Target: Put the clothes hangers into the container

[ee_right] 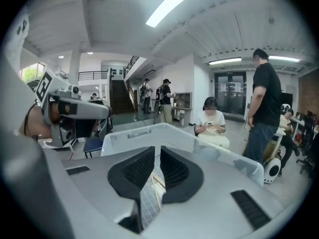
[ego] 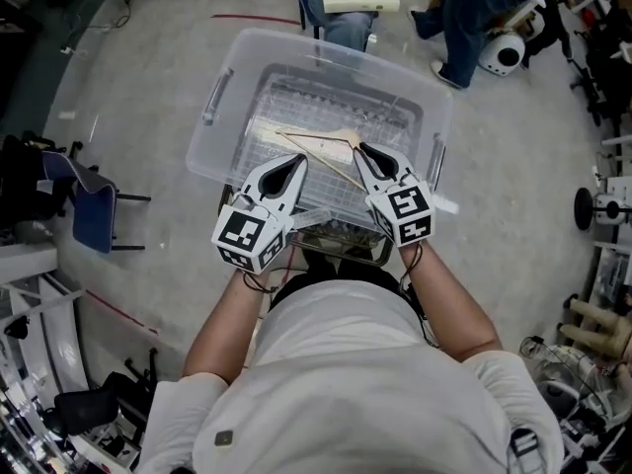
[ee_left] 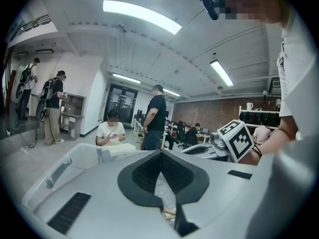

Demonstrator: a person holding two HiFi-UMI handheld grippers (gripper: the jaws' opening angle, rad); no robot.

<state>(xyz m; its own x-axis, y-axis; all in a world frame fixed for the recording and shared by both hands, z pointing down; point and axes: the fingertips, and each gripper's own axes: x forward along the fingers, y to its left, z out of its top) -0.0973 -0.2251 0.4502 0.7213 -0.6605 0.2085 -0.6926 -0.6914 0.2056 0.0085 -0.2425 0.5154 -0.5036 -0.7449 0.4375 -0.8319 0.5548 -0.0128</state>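
The hanger (ego: 318, 139) lies in the container (ego: 296, 47) below the jaws, as wanted: left gripper (ego: 294, 162) closed, right gripper (ego: 367, 152) barely apart, both empty.

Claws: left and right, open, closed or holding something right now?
Left claw: closed, empty.
Right claw: open just a crack, holding nothing; the hanger lies in the container.

Containers: one clear container (ego: 212, 156) is standing on the floor.
Hangers: at least one wooden hanger (ego: 326, 138) is lying inside it; whether a second is crossing it cannot be told.
Grippers: two are showing over the container's near edge, the left gripper (ego: 299, 160) and the right gripper (ego: 363, 150).
Chairs: one blue chair (ego: 94, 210) is standing off the container's left side.
Bystanders: one seated person (ee_left: 113, 131) and one standing person (ee_left: 155, 114) are showing beyond its far edge.
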